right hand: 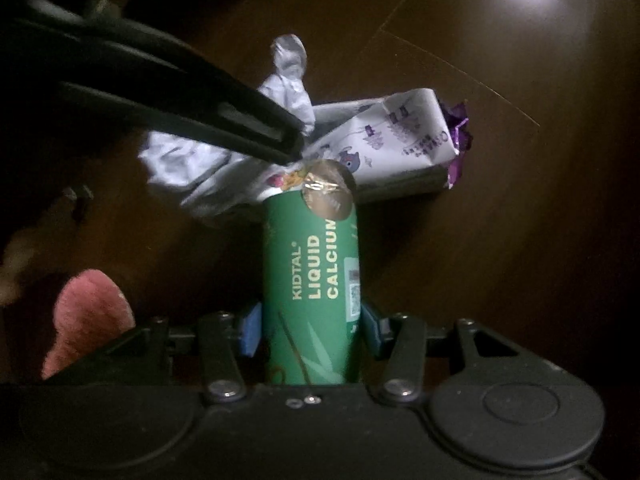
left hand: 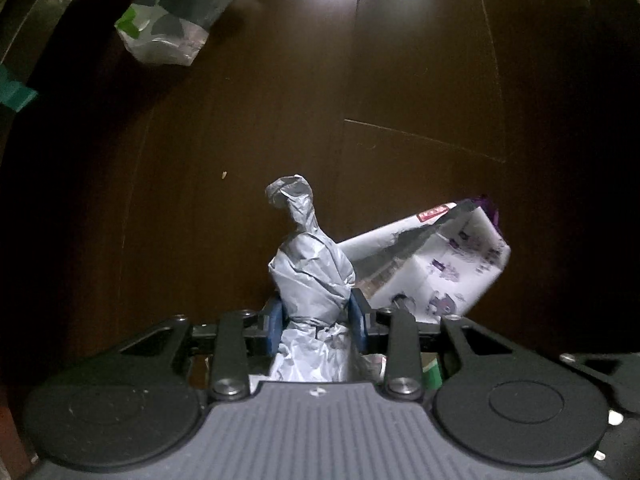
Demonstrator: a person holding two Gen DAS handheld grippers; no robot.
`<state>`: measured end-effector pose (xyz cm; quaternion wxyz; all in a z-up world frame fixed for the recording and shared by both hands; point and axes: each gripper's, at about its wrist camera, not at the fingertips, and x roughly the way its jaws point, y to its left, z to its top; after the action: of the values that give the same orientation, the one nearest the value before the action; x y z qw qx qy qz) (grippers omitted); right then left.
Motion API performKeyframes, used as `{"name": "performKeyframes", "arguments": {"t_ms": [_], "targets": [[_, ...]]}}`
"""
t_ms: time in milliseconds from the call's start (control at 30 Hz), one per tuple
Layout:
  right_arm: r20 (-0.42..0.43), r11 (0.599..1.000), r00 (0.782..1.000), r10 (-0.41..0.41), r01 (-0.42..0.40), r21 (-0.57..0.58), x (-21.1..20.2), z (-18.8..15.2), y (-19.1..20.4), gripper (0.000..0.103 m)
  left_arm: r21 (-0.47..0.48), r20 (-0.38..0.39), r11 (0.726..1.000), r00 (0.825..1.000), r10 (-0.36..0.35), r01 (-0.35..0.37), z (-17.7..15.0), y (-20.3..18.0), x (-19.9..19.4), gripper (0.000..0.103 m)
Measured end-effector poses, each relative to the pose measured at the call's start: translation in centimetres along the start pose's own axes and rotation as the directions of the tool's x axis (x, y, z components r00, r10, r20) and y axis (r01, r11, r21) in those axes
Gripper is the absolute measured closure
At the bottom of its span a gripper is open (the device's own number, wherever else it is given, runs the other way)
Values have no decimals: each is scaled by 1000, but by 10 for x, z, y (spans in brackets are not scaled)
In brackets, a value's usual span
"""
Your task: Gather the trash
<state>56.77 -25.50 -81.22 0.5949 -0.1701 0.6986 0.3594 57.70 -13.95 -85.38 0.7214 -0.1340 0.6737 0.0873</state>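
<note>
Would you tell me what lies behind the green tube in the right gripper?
Behind the green tube lie a crumpled grey bag and a white printed packet on the dark floor. The tube covers where they meet.

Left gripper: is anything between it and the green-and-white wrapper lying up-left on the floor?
Only bare floor lies between it and the wrapper. But the left gripper is shut on a crumpled paper wad; the purple-printed pack lies off to the right.
</note>
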Motion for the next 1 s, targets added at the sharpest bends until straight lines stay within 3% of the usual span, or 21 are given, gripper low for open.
{"name": "performKeyframes", "arguments": {"t_ms": [167,400,533,600,800,1000], "targets": [[54,996,998,24,-29,85,-31,-8,0,55,15,5,999,999,35,-35,-8,-8,2,71],[110,993,994,14,-26,113,-71,-21,1,55,67,-14,996,998,61,-60,-4,-19,21,72],[127,980,989,70,-92,176,-90,-27,1,55,5,-65,997,995,81,-81,2,-3,29,73],[135,980,989,54,-78,181,-102,-31,-4,55,-13,-66,997,995,72,-73,1,3,25,73],[165,985,986,-5,-24,173,-129,-43,1,54,-69,-22,997,999,27,-28,-1,17,-31,73],[232,986,972,-44,5,167,-192,-46,24,55,-113,38,992,998,-51,55,-3,19,-146,73]]}}
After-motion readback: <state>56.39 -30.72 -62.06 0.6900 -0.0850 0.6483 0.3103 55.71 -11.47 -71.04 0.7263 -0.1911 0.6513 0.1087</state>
